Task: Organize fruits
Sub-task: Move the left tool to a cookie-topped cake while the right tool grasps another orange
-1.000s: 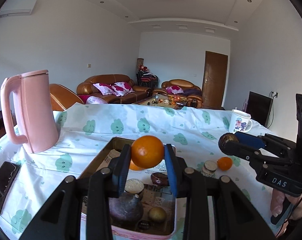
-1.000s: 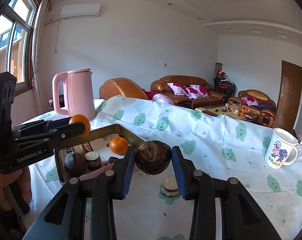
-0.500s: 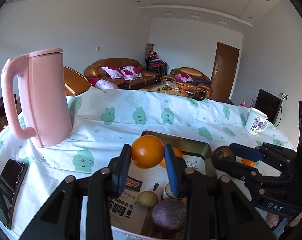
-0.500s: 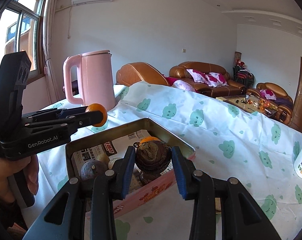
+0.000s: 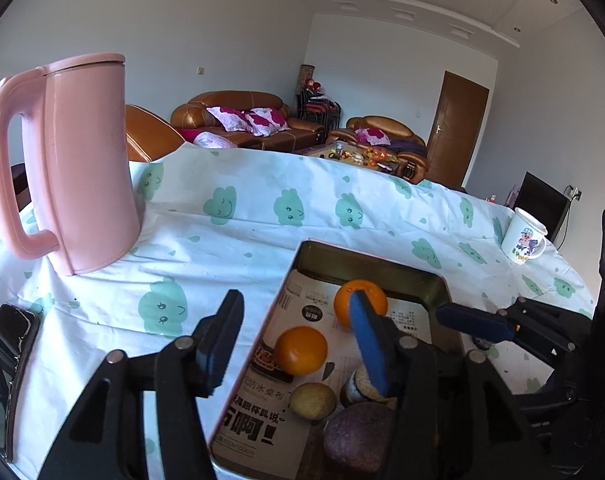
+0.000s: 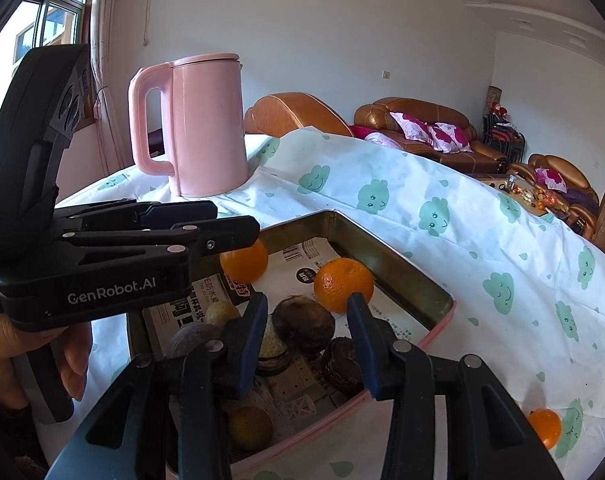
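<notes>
Cloud-print cloth is covering the worktop, where both grippers are hovering with fingers spread wide, gripping nothing: left gripper, right gripper. Beneath them, a paper-lined tin is holding dark fruits, a yellowish one and two oranges. Another orange is lying outside. Farther back, a pink kettle is standing upright.

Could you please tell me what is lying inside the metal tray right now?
In the tray, on printed paper: two oranges, several dark brown fruits, a purplish one and two small yellowish ones. The right gripper covers part of the pile.
</notes>
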Motion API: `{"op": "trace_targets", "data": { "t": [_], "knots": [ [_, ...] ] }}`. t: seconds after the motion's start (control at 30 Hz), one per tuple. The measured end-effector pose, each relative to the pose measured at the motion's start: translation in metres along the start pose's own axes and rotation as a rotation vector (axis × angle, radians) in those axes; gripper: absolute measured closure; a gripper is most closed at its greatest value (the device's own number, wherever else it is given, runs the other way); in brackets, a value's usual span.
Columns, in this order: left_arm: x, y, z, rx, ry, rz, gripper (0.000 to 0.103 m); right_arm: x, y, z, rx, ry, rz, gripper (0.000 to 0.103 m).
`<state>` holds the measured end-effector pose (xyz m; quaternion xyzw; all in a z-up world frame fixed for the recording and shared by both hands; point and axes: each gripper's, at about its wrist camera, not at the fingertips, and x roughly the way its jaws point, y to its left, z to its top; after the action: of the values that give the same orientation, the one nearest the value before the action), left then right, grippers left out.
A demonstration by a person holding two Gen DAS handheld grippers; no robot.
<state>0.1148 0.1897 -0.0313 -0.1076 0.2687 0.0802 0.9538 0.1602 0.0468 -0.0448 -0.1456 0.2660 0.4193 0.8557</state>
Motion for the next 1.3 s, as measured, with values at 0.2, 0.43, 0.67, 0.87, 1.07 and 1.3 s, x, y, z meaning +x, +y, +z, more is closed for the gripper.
{"op": "trace_targets", "data": {
  "t": [0.2,0.43,0.67,0.87,1.07,1.3],
  "knots": [
    [-0.018,-0.017,-0.002,0.010,-0.049,-0.014,0.028,-0.057,-0.046,-0.024,0.019,-0.033,-0.129,0.047],
    [-0.022,-0.085,-0.005,0.108,-0.071,-0.096,0.019,-0.076,-0.128,-0.060,0.150,0.050,-0.297,0.047],
    [-0.002,-0.143,-0.017,0.210,-0.021,-0.126,0.019,-0.057,-0.147,-0.068,0.208,0.132,-0.265,0.047],
    [0.012,-0.159,-0.021,0.235,0.013,-0.127,0.019,-0.041,-0.161,-0.072,0.278,0.192,-0.209,0.050],
    [0.021,-0.170,-0.024,0.250,0.038,-0.131,0.019,-0.038,-0.165,-0.073,0.310,0.208,-0.182,0.068],
    [0.032,-0.185,-0.026,0.266,0.076,-0.158,0.023,-0.072,-0.172,-0.077,0.368,0.085,-0.276,0.068]
  ]
}}
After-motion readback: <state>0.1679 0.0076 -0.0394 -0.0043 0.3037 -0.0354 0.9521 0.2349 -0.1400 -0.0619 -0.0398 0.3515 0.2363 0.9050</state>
